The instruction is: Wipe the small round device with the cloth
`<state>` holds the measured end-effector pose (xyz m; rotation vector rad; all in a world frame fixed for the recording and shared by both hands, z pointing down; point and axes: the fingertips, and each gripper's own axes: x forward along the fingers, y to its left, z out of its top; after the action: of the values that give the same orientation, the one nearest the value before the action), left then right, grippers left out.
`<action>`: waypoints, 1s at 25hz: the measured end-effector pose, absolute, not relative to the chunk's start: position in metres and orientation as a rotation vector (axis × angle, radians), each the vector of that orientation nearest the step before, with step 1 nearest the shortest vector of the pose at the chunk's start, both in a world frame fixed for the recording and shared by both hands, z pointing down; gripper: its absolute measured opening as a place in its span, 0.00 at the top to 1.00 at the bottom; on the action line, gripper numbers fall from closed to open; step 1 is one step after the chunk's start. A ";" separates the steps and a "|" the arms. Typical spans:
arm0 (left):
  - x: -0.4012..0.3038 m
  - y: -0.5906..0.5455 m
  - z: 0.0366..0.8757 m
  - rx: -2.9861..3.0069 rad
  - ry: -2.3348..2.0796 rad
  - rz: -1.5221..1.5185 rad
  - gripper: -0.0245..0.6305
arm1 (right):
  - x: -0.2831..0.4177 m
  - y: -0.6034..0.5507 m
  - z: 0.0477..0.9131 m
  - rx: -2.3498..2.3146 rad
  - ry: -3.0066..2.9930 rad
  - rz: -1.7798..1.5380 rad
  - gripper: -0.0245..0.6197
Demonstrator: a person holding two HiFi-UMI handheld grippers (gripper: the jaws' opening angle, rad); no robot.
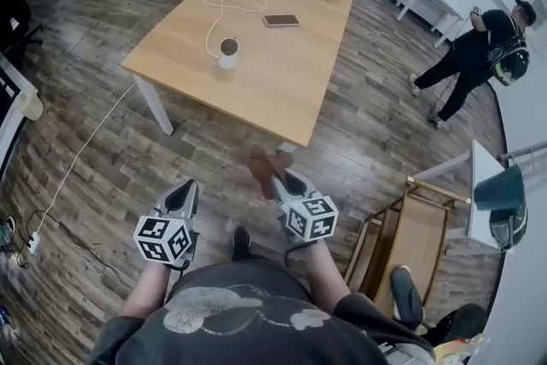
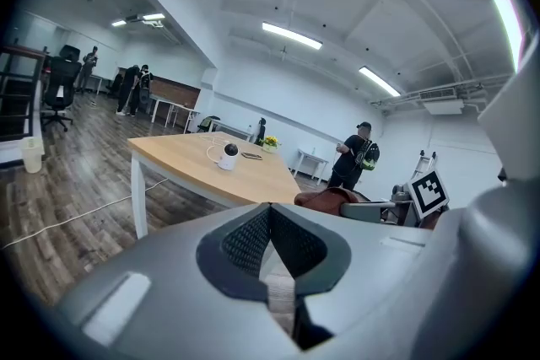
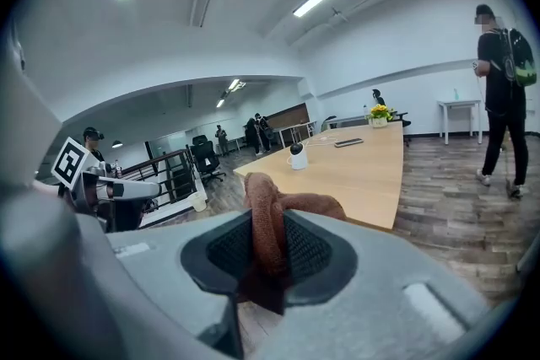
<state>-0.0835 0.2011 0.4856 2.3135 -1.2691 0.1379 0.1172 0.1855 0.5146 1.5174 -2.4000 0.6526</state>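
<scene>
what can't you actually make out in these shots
- device: too small in every view to show any dirt or detail on its surface.
- cloth: the pinched end is hidden between the pads of the right gripper in the right gripper view. It is bunched, so its full size is unclear.
- phone: too small in the head view to tell whether the screen is on.
</scene>
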 end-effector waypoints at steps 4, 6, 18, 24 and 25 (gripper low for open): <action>-0.064 0.177 0.489 2.296 -1.302 0.144 0.93 | 0.139 0.161 0.519 1.491 -2.407 0.663 0.85; -0.058 0.164 0.488 2.289 -1.328 0.133 0.93 | 0.145 0.150 0.520 1.472 -2.415 0.660 0.85; -0.059 0.109 0.488 2.234 -1.408 0.132 0.93 | 0.144 0.096 0.532 1.356 -2.425 0.684 0.85; -0.049 0.060 0.496 2.247 -1.349 0.136 0.93 | 0.135 0.059 0.533 1.330 -2.426 0.665 0.84; -0.046 0.049 0.494 2.256 -1.339 0.129 0.93 | 0.136 0.051 0.533 1.340 -2.420 0.669 0.85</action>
<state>-0.0463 0.0486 0.4944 2.2561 -1.3388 0.1289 0.1356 0.0507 0.5330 1.3397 -2.4203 0.6695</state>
